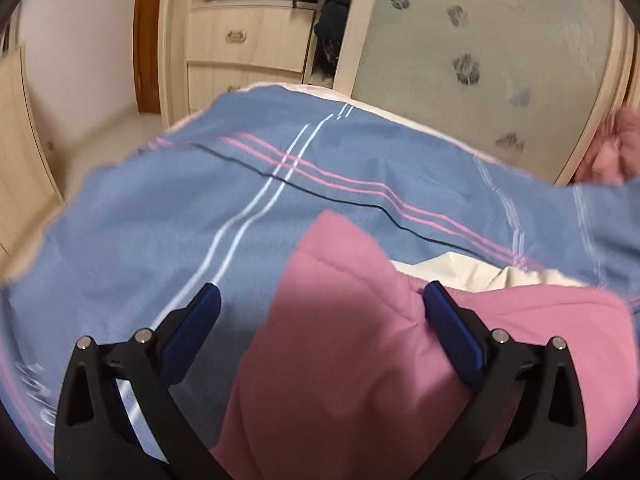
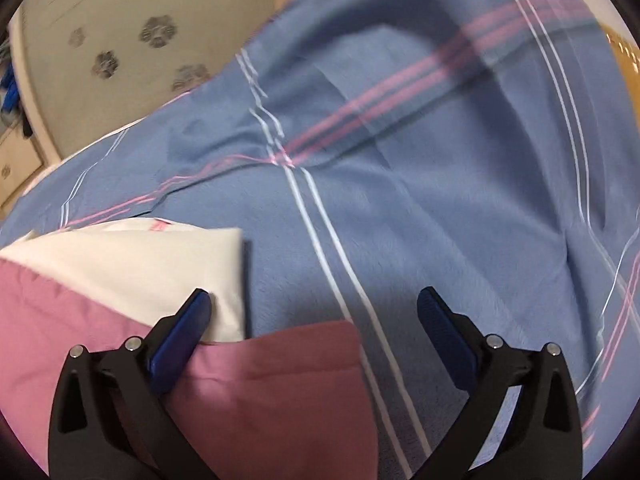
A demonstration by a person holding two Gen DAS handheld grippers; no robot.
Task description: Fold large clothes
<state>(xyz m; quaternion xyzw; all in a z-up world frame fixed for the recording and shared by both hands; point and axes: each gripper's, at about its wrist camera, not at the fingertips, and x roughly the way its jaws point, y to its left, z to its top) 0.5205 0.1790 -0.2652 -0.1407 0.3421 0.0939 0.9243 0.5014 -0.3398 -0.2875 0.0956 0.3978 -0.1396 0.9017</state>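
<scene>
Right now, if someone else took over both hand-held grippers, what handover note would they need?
Left hand-held gripper: open, a corner of the pink padded garment between its jaws, not clamped.
Right hand-held gripper: open, over another pink corner.
The garment, cream lining showing, lies on the blue striped bedspread.
Done: partly folded at most.
Left: grip the corners, finish folding.

matt pink garment [image 1: 344, 368]; fuzzy blue blanket [image 1: 160, 240].

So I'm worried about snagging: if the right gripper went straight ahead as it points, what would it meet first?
Probably the blue striped bed cover. The right gripper is open, with the pink garment low between its fingers; depth is unclear.
</scene>
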